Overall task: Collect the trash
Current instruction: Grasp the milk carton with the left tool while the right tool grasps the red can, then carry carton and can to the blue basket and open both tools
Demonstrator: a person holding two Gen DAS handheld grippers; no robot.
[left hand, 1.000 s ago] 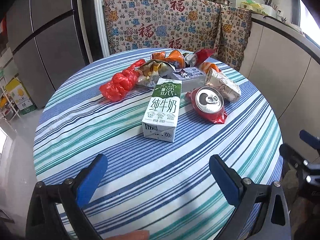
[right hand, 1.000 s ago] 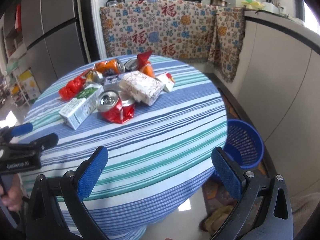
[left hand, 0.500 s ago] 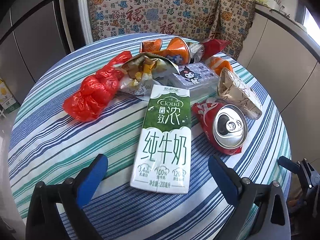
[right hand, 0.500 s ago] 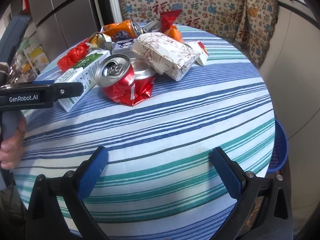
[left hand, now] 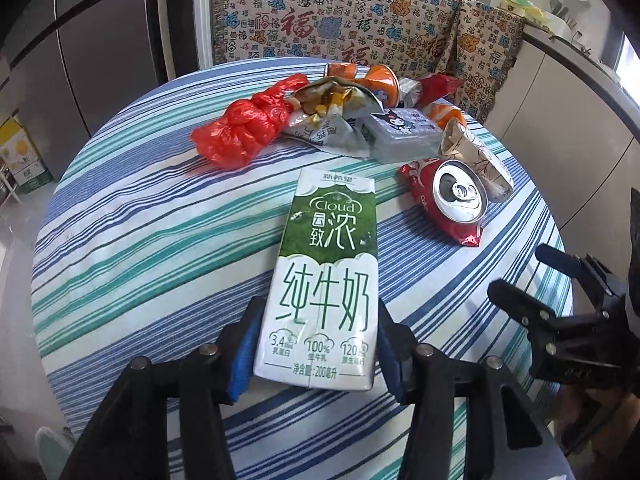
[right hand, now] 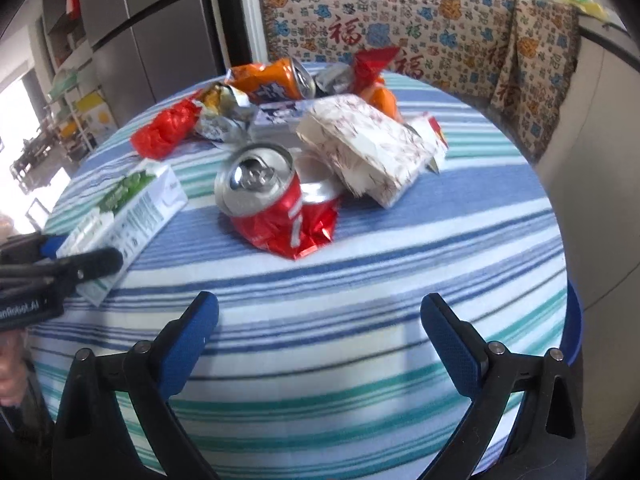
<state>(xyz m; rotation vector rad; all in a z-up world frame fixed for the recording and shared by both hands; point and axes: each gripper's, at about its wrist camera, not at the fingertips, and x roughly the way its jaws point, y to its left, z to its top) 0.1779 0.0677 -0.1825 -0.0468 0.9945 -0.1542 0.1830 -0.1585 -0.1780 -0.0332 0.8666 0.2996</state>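
Milk carton (left hand: 326, 280) between closing left gripper (left hand: 316, 344) jaws, near table (left hand: 120, 240) edge.

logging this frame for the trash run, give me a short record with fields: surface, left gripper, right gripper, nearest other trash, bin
surface: round table with a striped cloth
left gripper: jaws closing, one on each side of the milk carton
right gripper: open, nothing between its jaws
nearest other trash: crushed red can, beside the carton
bin: blue basket, only its edge showing past the table
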